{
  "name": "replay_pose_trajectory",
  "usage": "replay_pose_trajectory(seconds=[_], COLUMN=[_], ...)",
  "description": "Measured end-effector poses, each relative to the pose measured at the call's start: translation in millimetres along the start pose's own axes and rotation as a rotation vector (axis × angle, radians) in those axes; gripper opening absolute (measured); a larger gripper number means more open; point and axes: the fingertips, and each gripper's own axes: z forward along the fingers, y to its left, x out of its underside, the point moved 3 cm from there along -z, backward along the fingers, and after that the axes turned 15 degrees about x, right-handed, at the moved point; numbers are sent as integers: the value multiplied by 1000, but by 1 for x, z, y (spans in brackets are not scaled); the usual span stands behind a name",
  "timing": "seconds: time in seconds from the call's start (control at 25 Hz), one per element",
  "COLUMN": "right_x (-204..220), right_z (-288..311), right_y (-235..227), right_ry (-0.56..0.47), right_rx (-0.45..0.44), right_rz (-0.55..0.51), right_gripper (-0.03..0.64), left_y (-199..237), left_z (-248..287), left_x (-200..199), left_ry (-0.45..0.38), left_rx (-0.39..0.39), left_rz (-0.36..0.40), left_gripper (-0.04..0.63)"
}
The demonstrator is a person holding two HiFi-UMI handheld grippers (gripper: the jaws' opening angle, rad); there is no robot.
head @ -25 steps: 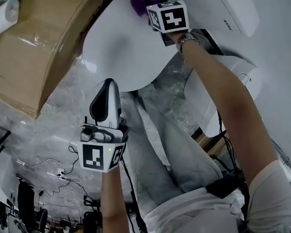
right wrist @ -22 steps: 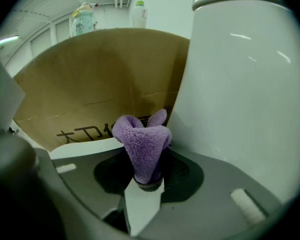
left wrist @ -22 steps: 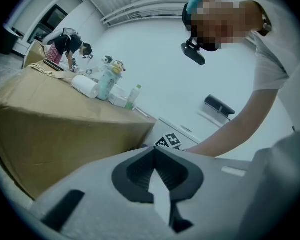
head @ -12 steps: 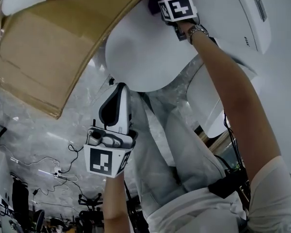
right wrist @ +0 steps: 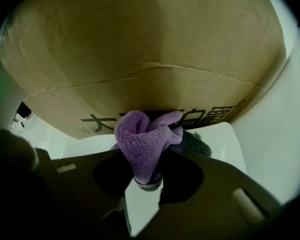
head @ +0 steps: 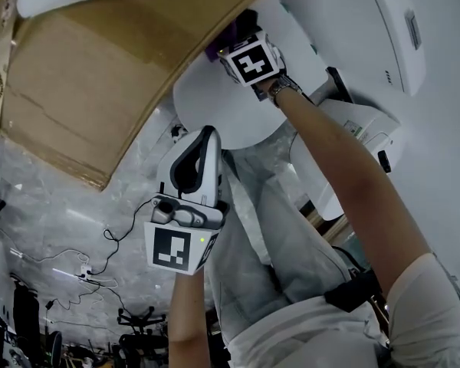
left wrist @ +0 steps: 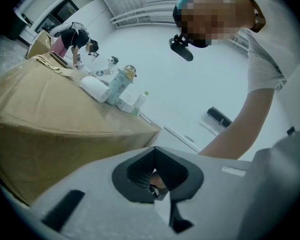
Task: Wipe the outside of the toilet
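Upper centre of the head view, the right gripper [head: 231, 43] pinches a purple cloth [head: 218, 46] against the white toilet [head: 215, 102], just beside a closed cardboard box [head: 100, 75] at upper left. The left gripper [head: 198, 159] hangs mid-frame, jaws pressed together, empty. The left gripper view shows a bottle [left wrist: 119, 84] and a white roll [left wrist: 92, 88] on the box

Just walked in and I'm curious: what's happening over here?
A person is cleaning the outside of a white toilet. The right gripper is shut on a purple cloth, held at the toilet's surface right beside a cardboard box. The left gripper is shut, holds nothing, and sits nearer the person.
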Motion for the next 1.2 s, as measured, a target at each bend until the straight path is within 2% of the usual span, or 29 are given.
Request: replay_pose_trajectory(seconds=[0.12, 0.32, 0.6, 0.88, 1.0, 1.08, 1.2], right_x=[2, 5, 12, 24, 29, 34, 46], right_z=[-4, -11, -21, -30, -36, -41, -52], right_y=[20, 44, 68, 99, 113, 124, 142], right_ry=[-7, -21, 23, 15, 7, -2, 0], right_rx=[14, -14, -38, -85, -105, -130, -214], right_rz=[-6, -89, -117, -141, -197, -225, -275], right_gripper=[123, 123, 123, 123, 121, 123, 123], left_y=[1, 5, -1, -6, -9, -14, -23], left_z=[-2, -9, -24, -43, -45, -41, -32], left_x=[1, 2, 9, 16, 22, 24, 22], left_ry=[12, 2, -10, -45, -54, -57, -57], left_rx=[8, -12, -27, -86, -120, -134, -153], left_rz=[0, 0, -10, -3, -10, -11, 8], left_gripper=[5, 5, 5, 5, 5, 5, 5])
